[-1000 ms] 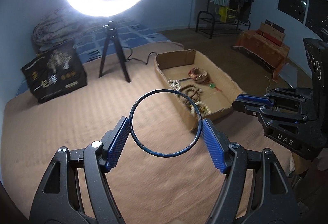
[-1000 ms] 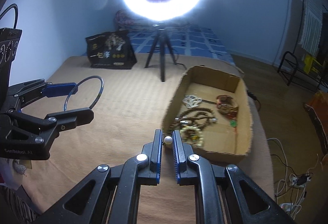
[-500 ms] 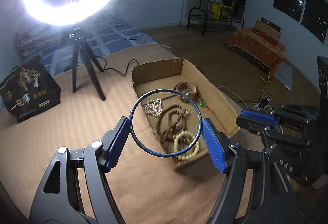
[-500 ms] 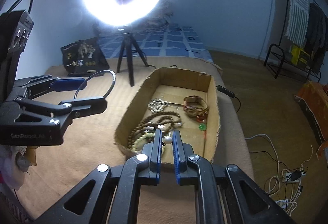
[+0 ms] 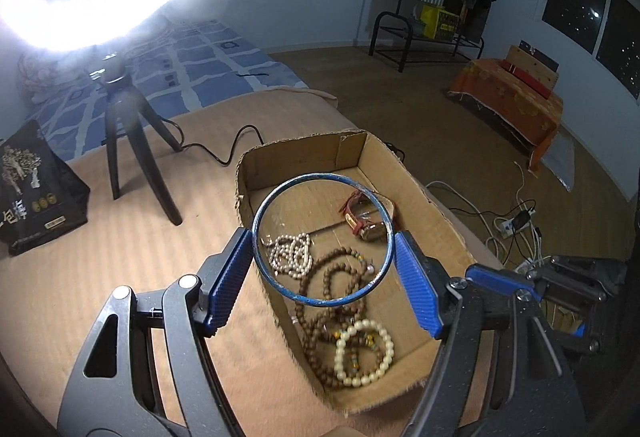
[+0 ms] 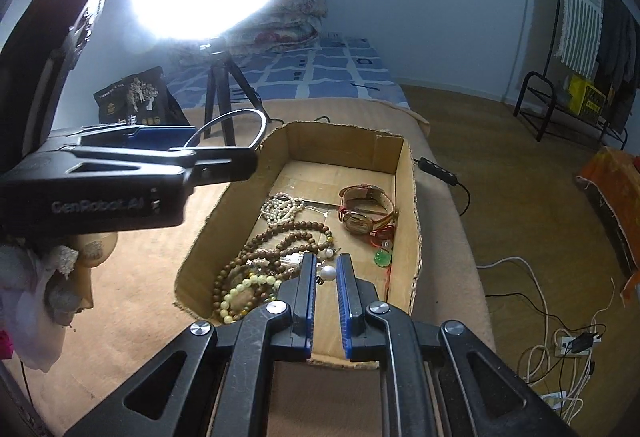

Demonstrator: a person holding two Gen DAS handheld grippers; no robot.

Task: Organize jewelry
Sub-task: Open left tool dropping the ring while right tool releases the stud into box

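My left gripper (image 5: 323, 257) is shut on a thin blue bangle (image 5: 280, 281), held upright over the near left part of the cardboard box (image 5: 304, 153). My right gripper (image 6: 325, 269) is shut on a white pearl earring (image 6: 329, 272), held over the box's (image 6: 408, 197) near end. In the box lie a pearl bracelet (image 6: 280, 207), brown bead strings (image 6: 288, 237), a cream bead bracelet (image 5: 364, 353), a brown strap watch (image 6: 362, 215) and a green pendant (image 6: 382, 257). The bangle also shows in the right wrist view (image 6: 262, 123).
A ring light on a black tripod (image 5: 132, 141) stands on the tan bed cover left of the box. A black printed bag (image 5: 32, 193) sits at far left. Cables and a power strip (image 5: 516, 221) lie on the floor at right.
Both grippers have moved in over the box, the left with the bangle, the right with the pearl earring. The box now appears closer and larger in both views.
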